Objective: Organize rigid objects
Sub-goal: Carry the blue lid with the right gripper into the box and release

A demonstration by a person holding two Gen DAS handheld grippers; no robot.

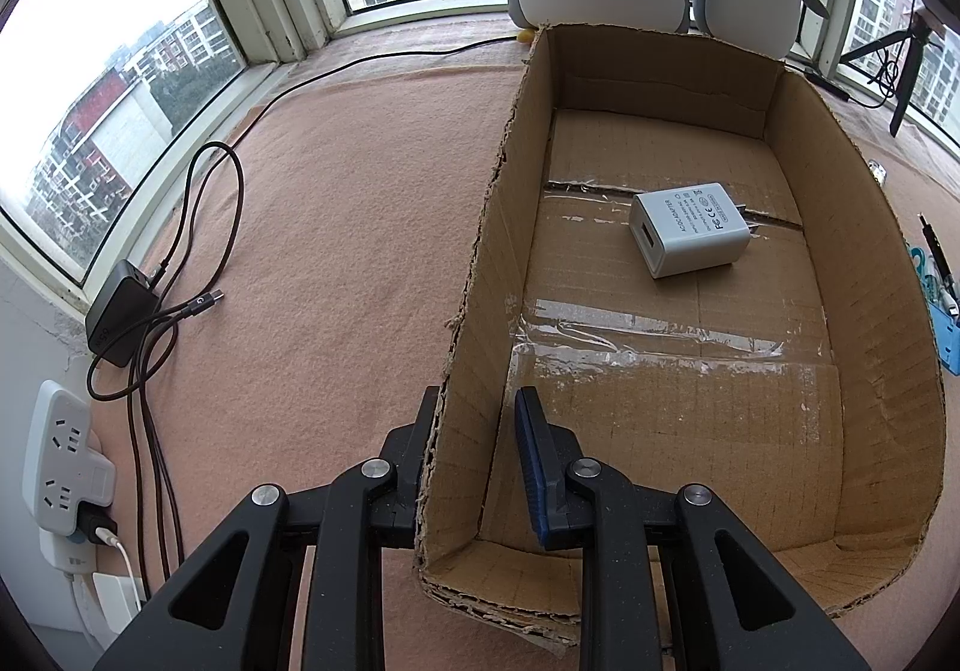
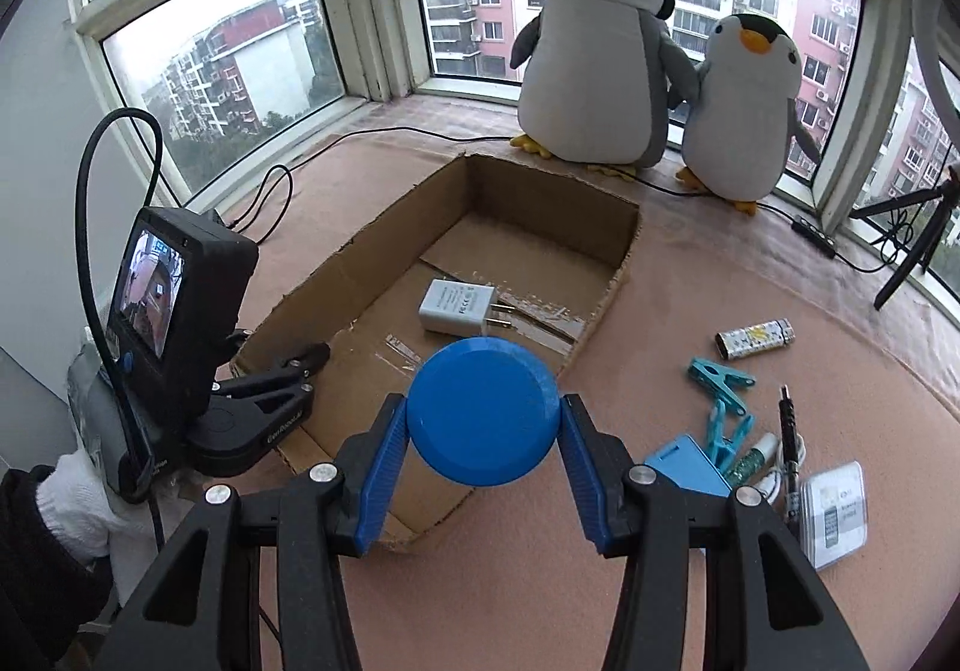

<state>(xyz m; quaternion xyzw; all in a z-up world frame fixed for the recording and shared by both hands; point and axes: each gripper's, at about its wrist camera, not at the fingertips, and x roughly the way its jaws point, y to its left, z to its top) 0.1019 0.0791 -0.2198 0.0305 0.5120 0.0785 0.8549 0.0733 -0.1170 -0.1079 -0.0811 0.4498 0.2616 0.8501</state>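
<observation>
**Blue lid held over the box, left gripper on the box wall**

My right gripper [image 2: 485,419] has its jaws closed on a round blue lid [image 2: 483,412], one blue pad [image 2: 384,467] pressed against each side of it. Just beyond the lid lies the open cardboard box [image 2: 360,263], with a white charger [image 2: 456,306] on its floor ahead of the jaws. To the right of the jaws, on the pink cloth [image 2: 690,263], I see teal clips [image 2: 723,378], a lighter [image 2: 756,338] and a pen [image 2: 791,431].

My left gripper [image 1: 474,449] straddles the box's near left wall [image 1: 480,311], one finger outside, one inside; I cannot tell whether they are clamping it. The charger [image 1: 690,230] sits ahead and right of these jaws.
</observation>
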